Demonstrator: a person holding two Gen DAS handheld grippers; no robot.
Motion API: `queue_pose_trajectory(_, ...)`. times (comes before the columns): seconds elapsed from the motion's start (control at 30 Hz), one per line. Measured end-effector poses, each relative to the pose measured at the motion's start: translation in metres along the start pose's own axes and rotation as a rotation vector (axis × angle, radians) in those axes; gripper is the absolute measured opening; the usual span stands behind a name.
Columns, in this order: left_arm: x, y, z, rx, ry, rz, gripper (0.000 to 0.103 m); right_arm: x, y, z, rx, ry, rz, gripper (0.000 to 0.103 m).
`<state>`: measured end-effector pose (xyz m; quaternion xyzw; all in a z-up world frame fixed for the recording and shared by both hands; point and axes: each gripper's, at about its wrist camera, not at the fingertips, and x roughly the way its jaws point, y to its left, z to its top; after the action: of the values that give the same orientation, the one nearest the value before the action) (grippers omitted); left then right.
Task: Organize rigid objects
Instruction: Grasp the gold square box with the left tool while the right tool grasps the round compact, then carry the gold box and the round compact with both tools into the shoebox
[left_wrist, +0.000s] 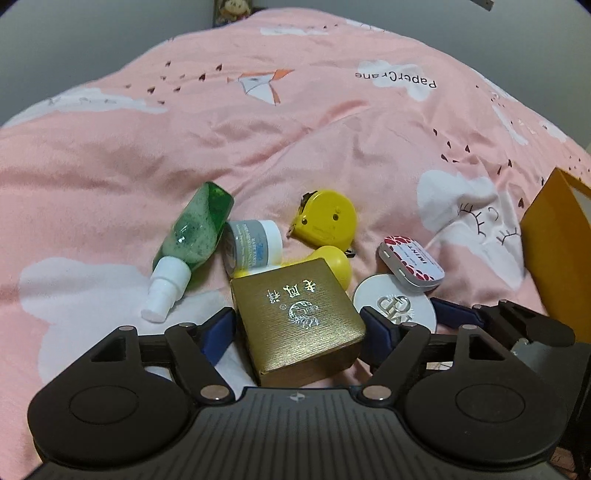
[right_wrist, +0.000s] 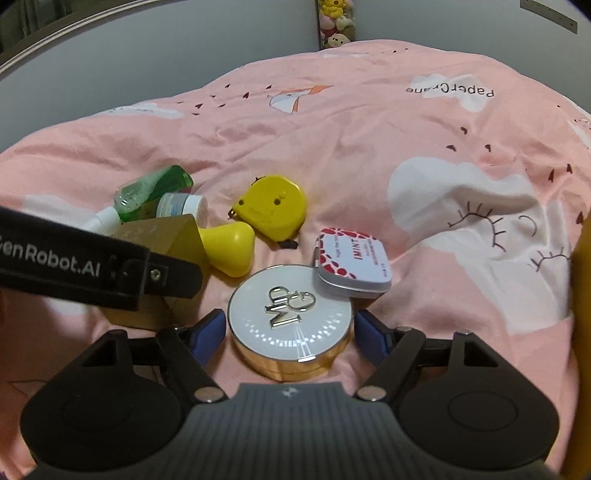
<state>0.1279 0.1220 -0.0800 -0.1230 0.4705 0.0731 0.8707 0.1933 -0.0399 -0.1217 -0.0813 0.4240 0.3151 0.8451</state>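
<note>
Two tongs, both open: left tongs (left_wrist: 297, 332) straddle gold box (left_wrist: 295, 317) w/o pressing it, right tongs (right_wrist: 290, 332) straddle round white compact (right_wrist: 290, 314) (mint tin (right_wrist: 351, 262) touching its far edge), all on pink bed (left_wrist: 295, 140).

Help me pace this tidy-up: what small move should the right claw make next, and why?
Probably close the right claw on the round white compact. The compact already sits between its blue fingers, with a gap showing on each side, so nothing is gripped yet. The mint tin leans on the compact's far edge, so it may shift.
</note>
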Motion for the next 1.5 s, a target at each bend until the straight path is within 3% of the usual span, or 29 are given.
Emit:
queue_pose_trajectory(0.13,0.002,-0.008,-0.004,0.043,-0.025,0.033,0.090,0.006,0.000,-0.001,0.002,0.007,-0.002,0.075)
queue_pose_trajectory(0.37,-0.008,-0.008,-0.006,0.029,-0.044,0.015,0.079,-0.003,0.001,0.000,-0.006,-0.006,-0.007,0.074)
queue_pose_trajectory(0.9,-0.063,-0.012,-0.007,0.055,-0.159,-0.097,0.074,-0.086,0.010,0.004,-0.024,-0.128,-0.076,0.074)
queue_pose_trajectory(1.13,-0.091,-0.033,0.006,0.088,-0.218,-0.185,0.074,-0.137,0.005,0.014,-0.004,-0.198,-0.140,0.074)
queue_pose_trajectory(1.23,-0.098,-0.049,0.015,0.126,-0.214,-0.255,0.074,-0.160,-0.009,0.016,0.023,-0.213,-0.168,0.074)
queue_pose_trajectory(1.5,-0.100,-0.133,0.040,0.345,-0.174,-0.475,0.074,-0.218,-0.083,0.008,0.134,-0.167,-0.264,0.074)
